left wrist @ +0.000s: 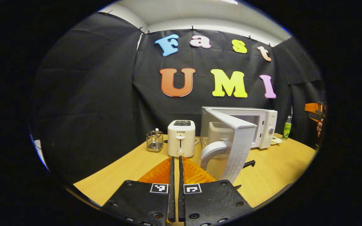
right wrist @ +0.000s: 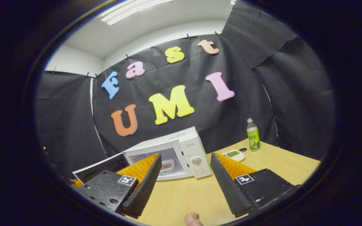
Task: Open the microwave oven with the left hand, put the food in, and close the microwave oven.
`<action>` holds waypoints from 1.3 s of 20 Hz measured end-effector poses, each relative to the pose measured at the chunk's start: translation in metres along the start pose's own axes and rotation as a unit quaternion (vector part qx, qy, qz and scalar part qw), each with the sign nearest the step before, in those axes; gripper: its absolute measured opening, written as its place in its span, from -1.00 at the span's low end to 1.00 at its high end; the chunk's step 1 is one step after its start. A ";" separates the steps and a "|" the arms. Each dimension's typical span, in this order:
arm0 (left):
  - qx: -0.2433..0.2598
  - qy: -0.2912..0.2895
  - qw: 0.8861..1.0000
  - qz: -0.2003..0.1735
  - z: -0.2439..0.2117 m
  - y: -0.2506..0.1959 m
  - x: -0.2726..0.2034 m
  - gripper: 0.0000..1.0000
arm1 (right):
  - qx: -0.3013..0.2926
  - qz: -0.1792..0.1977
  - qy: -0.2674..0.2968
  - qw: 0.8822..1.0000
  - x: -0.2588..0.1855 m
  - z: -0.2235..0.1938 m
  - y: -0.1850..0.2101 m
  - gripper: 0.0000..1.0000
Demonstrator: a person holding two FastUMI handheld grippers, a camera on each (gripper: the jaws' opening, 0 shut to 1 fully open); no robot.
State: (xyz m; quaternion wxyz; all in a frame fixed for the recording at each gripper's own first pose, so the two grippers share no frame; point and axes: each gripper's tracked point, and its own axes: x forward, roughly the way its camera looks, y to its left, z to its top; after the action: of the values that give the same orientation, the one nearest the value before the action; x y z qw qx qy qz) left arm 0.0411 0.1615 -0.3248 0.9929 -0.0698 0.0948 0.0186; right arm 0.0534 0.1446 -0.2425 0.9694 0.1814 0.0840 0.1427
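Your left gripper (left wrist: 175, 175) has its fingers drawn nearly together with nothing between them, low over the table (left wrist: 275, 169). The microwave (left wrist: 264, 127) stands open, and its door (left wrist: 239, 142) swings out toward you, edge-on, at about one o'clock from the fingertips, its curved handle (left wrist: 212, 150) the nearest part. That door is what the closing move turns on, and your left hand is clearly nearer to it.

Your right gripper (right wrist: 184, 175) is spread wide and empty, tilted, looking at the cavity at eleven o'clock. A plate (right wrist: 167, 165) of food already seems to sit inside. A bottle (right wrist: 253, 134) stands well apart at one o'clock. So I judge the food placed; pushing the door shut remains.
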 end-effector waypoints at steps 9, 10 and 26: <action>0.037 -0.036 0.993 -0.106 0.009 -0.074 -0.004 -0.98 | 0.000 0.004 -0.004 1.000 -0.051 0.052 -0.062 0.98; 0.041 -0.032 0.992 -0.117 0.006 -0.083 0.000 -0.98 | -0.004 0.004 -0.009 1.000 -0.054 0.059 -0.068 0.98; 0.026 0.009 0.968 -0.251 -0.022 -0.221 0.075 -0.99 | -0.013 0.020 -0.014 1.000 -0.067 0.057 -0.089 0.98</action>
State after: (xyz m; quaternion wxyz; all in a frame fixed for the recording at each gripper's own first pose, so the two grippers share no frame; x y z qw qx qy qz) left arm 0.1214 -0.0584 -0.3303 0.9663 -0.0656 0.0840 -0.2344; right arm 0.0241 0.0257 -0.2158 0.9696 0.1728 0.0650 0.1604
